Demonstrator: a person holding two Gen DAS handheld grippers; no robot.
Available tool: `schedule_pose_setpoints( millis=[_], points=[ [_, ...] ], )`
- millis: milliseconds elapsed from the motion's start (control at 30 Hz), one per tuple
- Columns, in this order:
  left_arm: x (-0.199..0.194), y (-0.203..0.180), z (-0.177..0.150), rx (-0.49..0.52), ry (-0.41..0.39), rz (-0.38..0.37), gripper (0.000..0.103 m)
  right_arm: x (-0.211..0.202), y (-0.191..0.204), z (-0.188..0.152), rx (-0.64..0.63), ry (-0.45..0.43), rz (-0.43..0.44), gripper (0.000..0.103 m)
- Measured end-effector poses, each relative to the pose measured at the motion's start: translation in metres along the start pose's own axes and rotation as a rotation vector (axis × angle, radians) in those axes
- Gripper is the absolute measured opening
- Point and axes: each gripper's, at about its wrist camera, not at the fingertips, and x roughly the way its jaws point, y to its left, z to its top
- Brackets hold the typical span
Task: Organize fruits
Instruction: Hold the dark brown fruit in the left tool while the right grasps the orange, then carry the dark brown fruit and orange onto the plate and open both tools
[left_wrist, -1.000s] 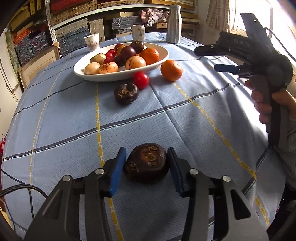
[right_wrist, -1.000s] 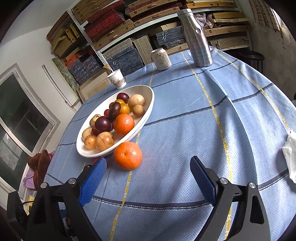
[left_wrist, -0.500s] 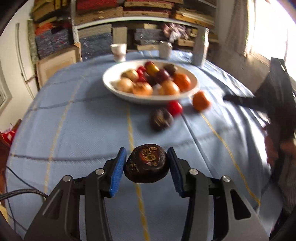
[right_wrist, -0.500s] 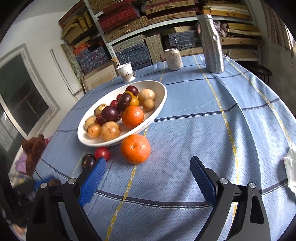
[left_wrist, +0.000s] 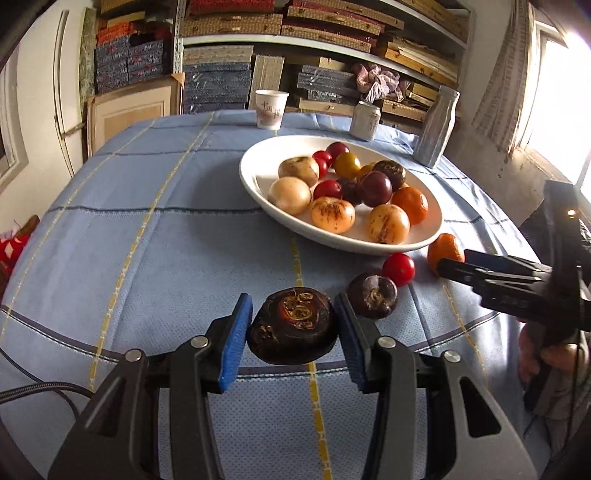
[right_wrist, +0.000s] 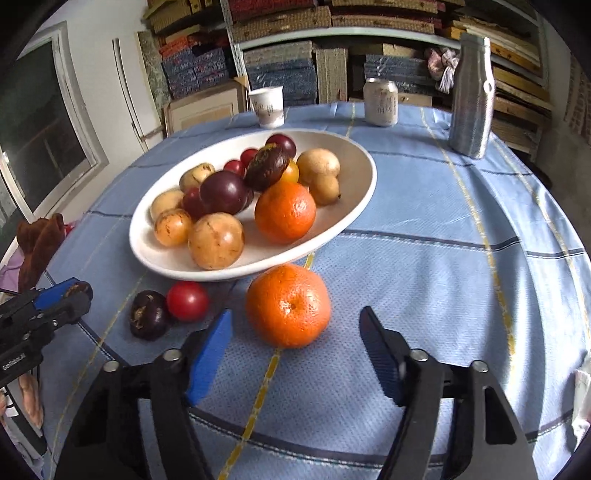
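Note:
My left gripper (left_wrist: 293, 326) is shut on a dark brown wrinkled fruit (left_wrist: 293, 330) and holds it above the blue tablecloth, short of the white oval bowl (left_wrist: 258, 192) full of fruit. On the cloth by the bowl's near rim lie a second dark fruit (left_wrist: 372, 295), a small red fruit (left_wrist: 398, 268) and an orange (left_wrist: 443, 251). My right gripper (right_wrist: 295, 347) is open, its pads either side of the orange (right_wrist: 288, 304) without touching it. The bowl (right_wrist: 354, 206), red fruit (right_wrist: 187, 301) and dark fruit (right_wrist: 147, 314) also show in the right wrist view.
A paper cup (left_wrist: 271, 109), a can (left_wrist: 365, 120) and a silver bottle (left_wrist: 436, 127) stand at the table's far edge. Shelves of stacked boxes fill the wall behind. A white cloth (right_wrist: 581, 402) lies at the right edge.
My left gripper has lifted the dark fruit and swung toward the bowl. My right gripper has moved in on the orange, which now sits between its open pads.

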Motion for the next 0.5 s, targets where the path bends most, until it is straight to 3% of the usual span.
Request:
schedule_pose_setpoints(
  millis=[100,333,500],
  points=[
    [0.005,0.001,-0.003,-0.006,0.023,-0.009,0.045,0.003,-0.002,-0.002,0.008,0.017,0.035,0.047],
    [0.018,0.008,-0.006,-0.04,0.078,-0.028,0.045,-0.011,-0.002,-0.007,0.025,-0.027,0.04,0.046],
    [0.018,0.01,-0.006,-0.055,0.074,-0.027,0.045,-0.027,0.0,-0.015,0.021,-0.051,0.059,0.046]
  ],
)
